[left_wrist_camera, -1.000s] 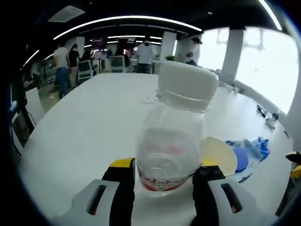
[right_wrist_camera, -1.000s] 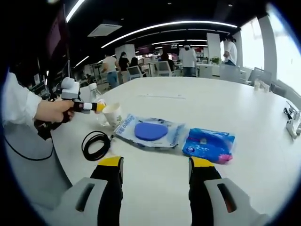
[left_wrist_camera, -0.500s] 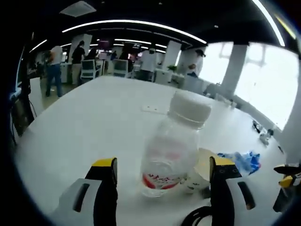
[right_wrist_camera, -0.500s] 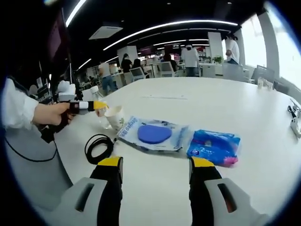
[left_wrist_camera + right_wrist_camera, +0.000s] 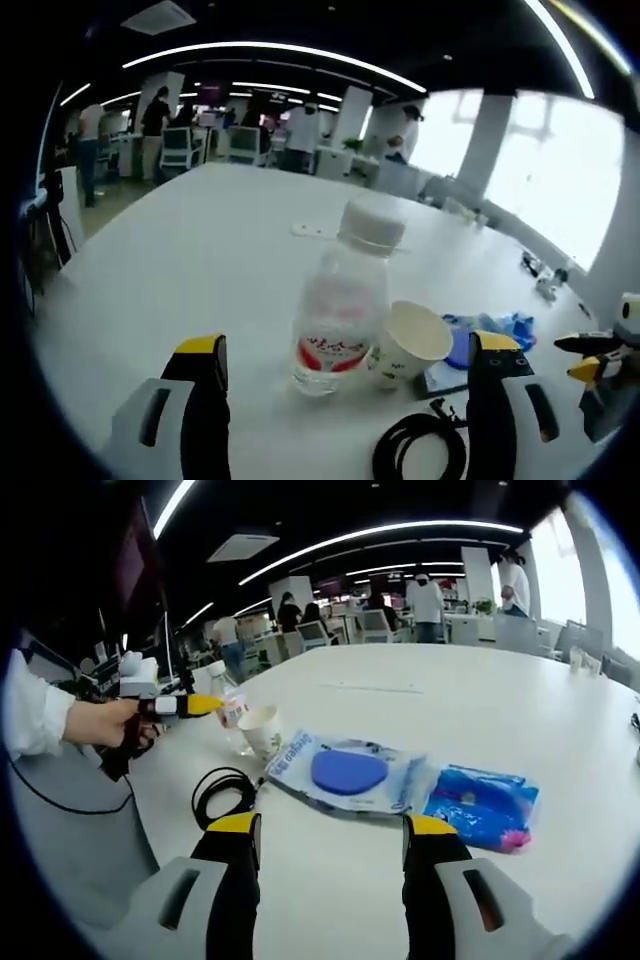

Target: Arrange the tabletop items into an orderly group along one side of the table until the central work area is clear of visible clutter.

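Observation:
A clear plastic bottle (image 5: 340,300) with a white cap and red label stands upright on the white table (image 5: 200,260). A paper cup (image 5: 408,345) leans beside it on the right. My left gripper (image 5: 347,350) is open, its jaws wide apart on the near side of the bottle and not touching it. In the right gripper view the bottle (image 5: 232,715) and cup (image 5: 265,730) stand at the left, with the left gripper (image 5: 185,705) held by a hand just beside them. My right gripper (image 5: 333,830) is open over bare table, with nothing between its jaws.
A coiled black cable (image 5: 225,792) lies in front of the cup. A clear packet holding a blue disc (image 5: 350,772) and a blue packet (image 5: 482,805) lie to the right. The table's far half (image 5: 480,690) is bare. People and chairs stand beyond the table.
My left gripper has let go of the bottle, opened wide and drawn back. The bottle now stands by the cup. The right gripper stays open, its view shifted slightly.

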